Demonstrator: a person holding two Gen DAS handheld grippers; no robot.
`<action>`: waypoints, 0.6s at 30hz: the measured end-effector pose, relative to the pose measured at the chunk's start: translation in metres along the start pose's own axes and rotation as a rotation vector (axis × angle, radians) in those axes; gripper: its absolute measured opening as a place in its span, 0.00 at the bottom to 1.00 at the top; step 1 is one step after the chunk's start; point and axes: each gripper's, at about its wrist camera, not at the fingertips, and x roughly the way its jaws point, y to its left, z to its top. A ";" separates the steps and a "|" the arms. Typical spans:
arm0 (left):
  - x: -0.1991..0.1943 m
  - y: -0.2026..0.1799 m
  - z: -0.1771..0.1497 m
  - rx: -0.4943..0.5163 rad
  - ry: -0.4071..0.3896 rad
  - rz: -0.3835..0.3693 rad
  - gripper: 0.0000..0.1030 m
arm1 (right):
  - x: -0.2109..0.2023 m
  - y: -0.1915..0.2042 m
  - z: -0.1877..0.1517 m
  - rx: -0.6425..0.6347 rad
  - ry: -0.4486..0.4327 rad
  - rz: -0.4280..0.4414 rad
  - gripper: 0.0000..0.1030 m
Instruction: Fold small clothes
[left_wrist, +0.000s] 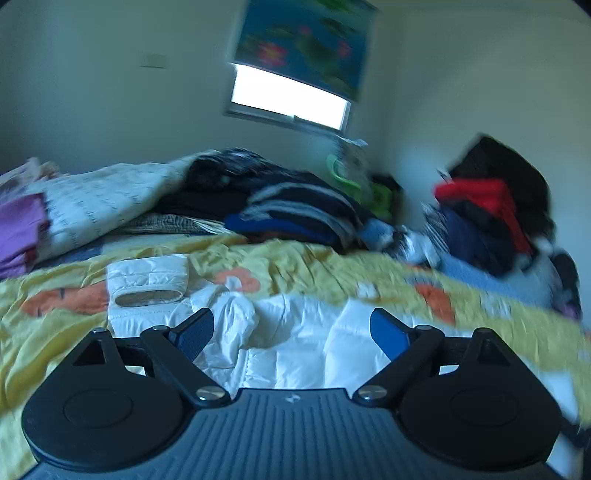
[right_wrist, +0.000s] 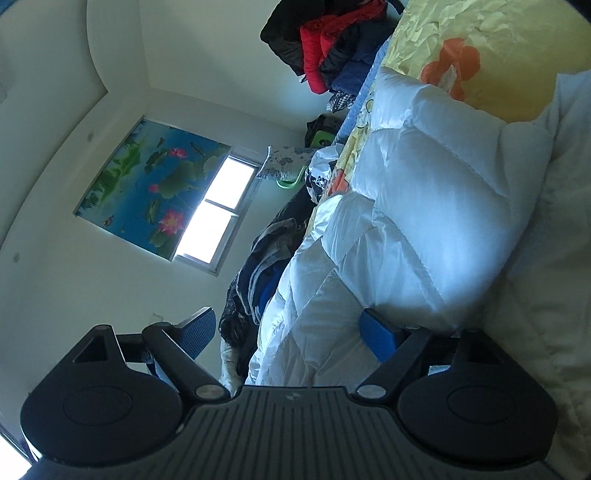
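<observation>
A white puffy jacket (left_wrist: 288, 343) lies on the yellow bed cover (left_wrist: 303, 266). The left gripper (left_wrist: 291, 332) hangs just above it, its 2 fingers wide apart, holding nothing. The right gripper (right_wrist: 288, 332) is tipped sideways beside the jacket (right_wrist: 424, 221), also spread wide.

Left gripper (left_wrist: 291, 330) level, jaws spread wide, nothing between them. Right gripper (right_wrist: 288, 332) rolled sideways, jaws likewise spread.
</observation>
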 end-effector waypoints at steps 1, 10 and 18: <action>0.000 -0.005 -0.001 -0.019 -0.005 -0.038 0.90 | 0.001 0.000 0.000 0.000 0.001 0.001 0.85; 0.089 -0.040 -0.030 0.101 0.195 -0.040 0.90 | 0.000 -0.005 0.000 0.009 -0.001 0.011 0.85; 0.120 -0.035 -0.067 0.151 0.304 -0.017 0.95 | 0.000 -0.009 0.001 0.004 0.002 0.015 0.86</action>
